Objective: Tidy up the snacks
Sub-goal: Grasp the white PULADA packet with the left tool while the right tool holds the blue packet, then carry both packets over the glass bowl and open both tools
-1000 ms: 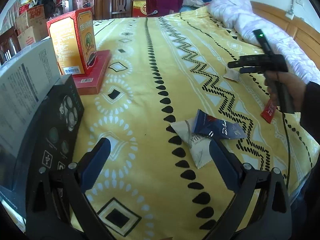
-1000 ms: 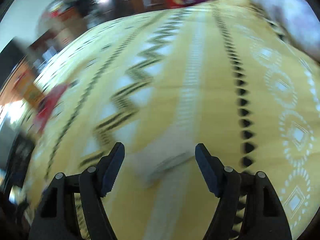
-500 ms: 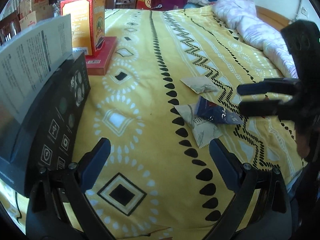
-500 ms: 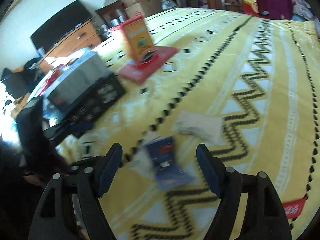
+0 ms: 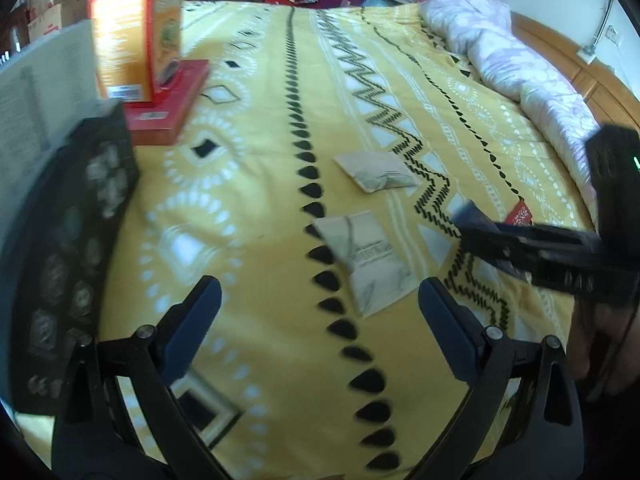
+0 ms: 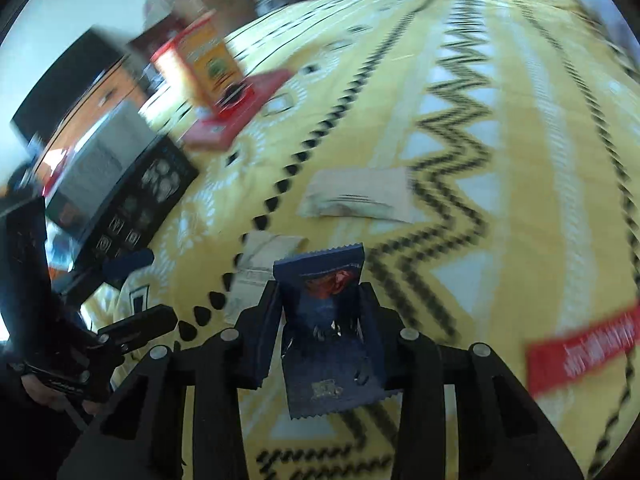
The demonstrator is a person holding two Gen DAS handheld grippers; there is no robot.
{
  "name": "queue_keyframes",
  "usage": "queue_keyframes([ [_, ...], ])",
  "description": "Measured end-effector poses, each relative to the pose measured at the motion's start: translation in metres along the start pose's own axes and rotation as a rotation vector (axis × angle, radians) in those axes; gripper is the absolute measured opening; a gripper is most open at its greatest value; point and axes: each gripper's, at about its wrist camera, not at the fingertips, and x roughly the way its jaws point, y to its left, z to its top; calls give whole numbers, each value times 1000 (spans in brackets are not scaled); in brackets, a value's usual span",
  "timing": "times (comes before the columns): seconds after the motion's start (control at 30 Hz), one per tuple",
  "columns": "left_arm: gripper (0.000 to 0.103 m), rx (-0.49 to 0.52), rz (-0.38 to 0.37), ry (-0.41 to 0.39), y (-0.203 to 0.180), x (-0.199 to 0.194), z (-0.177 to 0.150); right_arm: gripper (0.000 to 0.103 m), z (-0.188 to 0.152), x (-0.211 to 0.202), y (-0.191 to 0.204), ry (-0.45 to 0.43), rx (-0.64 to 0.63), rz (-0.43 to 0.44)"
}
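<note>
— Pinching anything with the right gripper (image 6: 320,332)?
— Clamped on the blue packet (image 6: 326,316), lifted above the yellow bedspread (image 6: 500,240).
— And the left gripper (image 5: 320,320)?
— Spread wide, holding nothing, hovering near a beige packet (image 5: 366,262).

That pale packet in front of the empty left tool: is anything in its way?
Nothing visible. The left tool is open, and the pale packet lies flat on bare yellow bedspread just ahead of it. The right tool, holding a blue packet, is off to the side.
</note>
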Motion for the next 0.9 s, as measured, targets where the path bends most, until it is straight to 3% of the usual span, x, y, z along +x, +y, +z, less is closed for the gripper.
queue_keyframes([
  [0.07, 99, -17, 4, 36, -5, 18, 7, 42, -15, -8, -10, -12, 47, -79],
  [0.27, 97, 3, 81, 65, -25, 46, 14, 45, -36, -5, -23, 8, 94, -111],
  [0.33, 70, 32, 136, 69, -28, 51, 12, 46, -37, -2, -21, 9, 70, -130],
  [0.37, 63, 34, 147, 58, -27, 49, 12, 46, -37, 0, -20, 9, 65, -133],
  [0.4, 43, 31, 140, 55, -27, 46, 11, 45, -39, -1, -18, 5, 63, -135],
  [0.43, 39, 30, 131, 62, -26, 43, 11, 44, -42, -4, -18, -3, 66, -133],
  [0.63, 38, 38, 76, 1, -26, 3, 19, 40, -42, -26, -16, -77, 88, -104],
  [0.8, 38, 74, 60, -137, -28, -63, 36, 40, -25, -54, 6, -164, 54, -83],
  [0.9, 38, 77, 90, -234, -21, -108, 45, 40, -9, -74, 25, -215, 17, -72],
])
